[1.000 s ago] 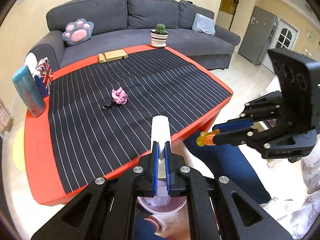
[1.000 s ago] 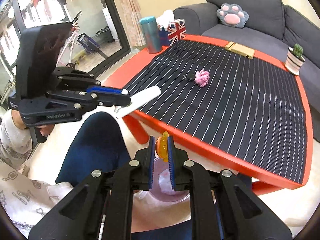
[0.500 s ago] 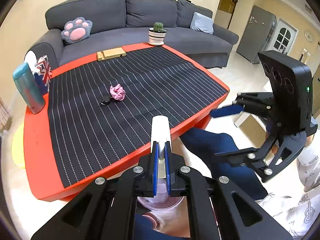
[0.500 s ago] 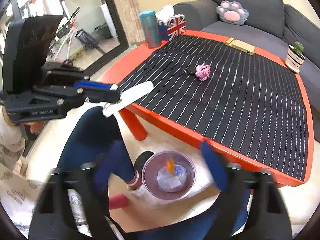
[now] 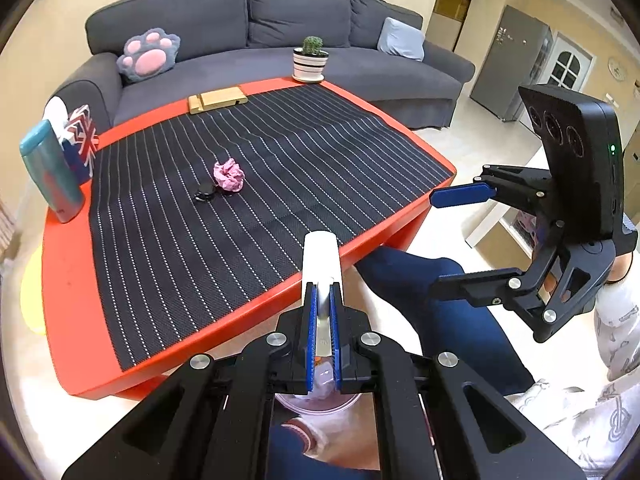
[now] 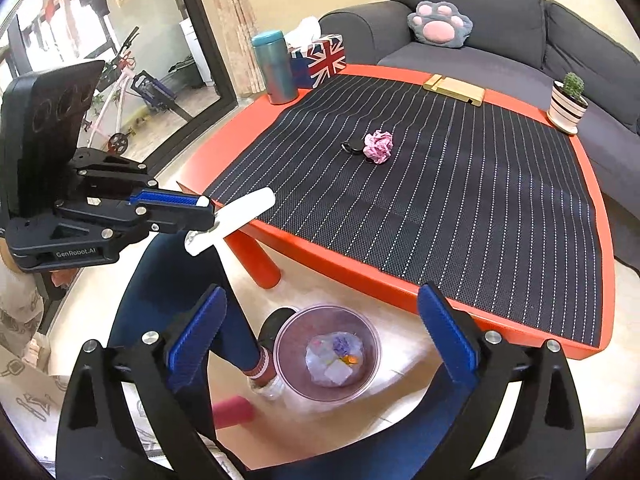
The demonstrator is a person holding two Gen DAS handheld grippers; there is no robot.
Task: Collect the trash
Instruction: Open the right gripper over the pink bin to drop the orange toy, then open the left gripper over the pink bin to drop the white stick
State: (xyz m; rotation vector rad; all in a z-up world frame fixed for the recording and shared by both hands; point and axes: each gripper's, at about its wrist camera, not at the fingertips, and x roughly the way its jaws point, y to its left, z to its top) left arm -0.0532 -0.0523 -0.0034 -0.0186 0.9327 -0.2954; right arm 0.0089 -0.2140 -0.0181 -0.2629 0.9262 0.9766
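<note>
A flat white plastic strip (image 5: 321, 258) with rounded ends sticks out smooth and stiff from the left gripper (image 5: 323, 312), whose blue ribbed pads are clamped tight on it, just off the near edge of the table (image 5: 68, 248). Below, on the pale tiled floor, a round translucent purple bin (image 6: 328, 356) holds crumpled whitish scraps and a small orange bit at its bottom. The right gripper (image 6: 320, 332) hangs directly above that bin, its jaws opening wide with nothing between the blue pads. On the table, a crumpled pink paper ball (image 6: 378, 146) lies near the middle of a black mat (image 6: 440, 184) woven with dotted white stripes, and a small black glossy object (image 6: 351, 146) rests just beside it. The table itself is glossy orange-red with a curved rim. At its far side stand a teal metal flask (image 6: 274, 66), a flag-printed tissue box (image 6: 320, 60), a wooden block (image 6: 454, 88) and a striped pot with a cactus (image 6: 568, 104). A grey fabric sofa (image 6: 500, 40) with a paw-shaped cushion (image 6: 439, 24) curves behind.
</note>
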